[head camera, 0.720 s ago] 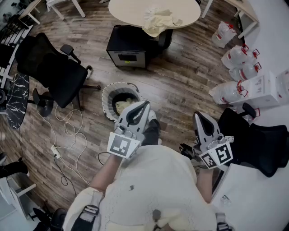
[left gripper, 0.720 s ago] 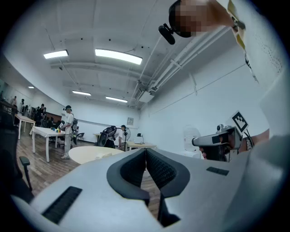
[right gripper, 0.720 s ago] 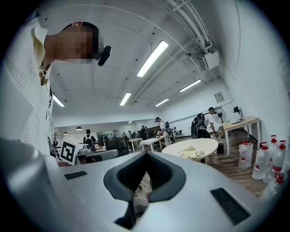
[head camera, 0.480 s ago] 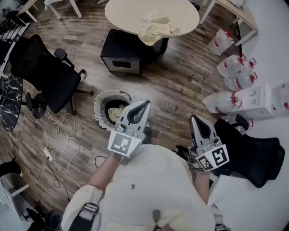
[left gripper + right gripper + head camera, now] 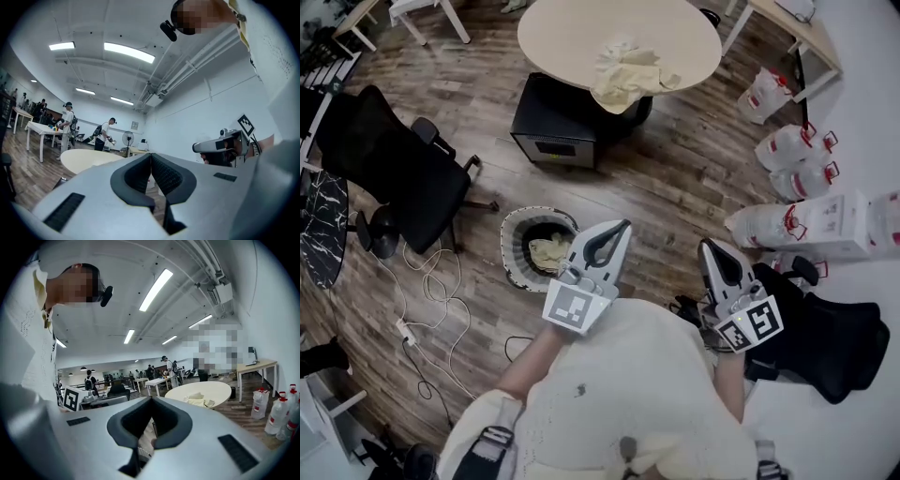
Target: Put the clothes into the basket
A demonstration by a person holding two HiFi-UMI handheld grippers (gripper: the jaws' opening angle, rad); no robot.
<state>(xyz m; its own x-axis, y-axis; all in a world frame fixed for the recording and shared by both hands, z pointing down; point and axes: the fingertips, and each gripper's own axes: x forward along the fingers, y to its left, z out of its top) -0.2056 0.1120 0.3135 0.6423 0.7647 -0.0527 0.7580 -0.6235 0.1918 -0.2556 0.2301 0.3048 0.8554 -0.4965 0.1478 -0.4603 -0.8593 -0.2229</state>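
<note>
Currently both tools are held out roughly level in front of the person's torso, above a wood floor [image 5: 675, 187].

- The left tool [image 5: 619, 232] has its jaws pressed together with nothing between the pads.
- The right tool [image 5: 711, 247] is likewise closed and empty.
- Neither tool touches any fabric.

The basket [image 5: 506, 251] stands on the floor. It is round, with a pale rim and a dark inside. In the head view it lies just left of the left tool's tip, whose point is beside the basket's right rim and not over the opening. A pale yellow garment [image 5: 551, 251] lies crumpled inside the basket.

A second pale yellow cloth [image 5: 626, 73] is bunched on the round surface [image 5: 572, 28]. It sits at the near edge, and part of it droops over. It is ahead of both tools and well apart from them. The right gripper view shows it beyond the closed jaws, to the right of the tip.

- A black cabinet [image 5: 562, 117] stands partly under the surface, between the basket and the cloth.
- A black office chair [image 5: 389, 159] stands left of the basket.
- A white cable [image 5: 441, 281] is strewn on the floor nearby.
- Several water jugs [image 5: 797, 150] are grouped at far right.
</note>
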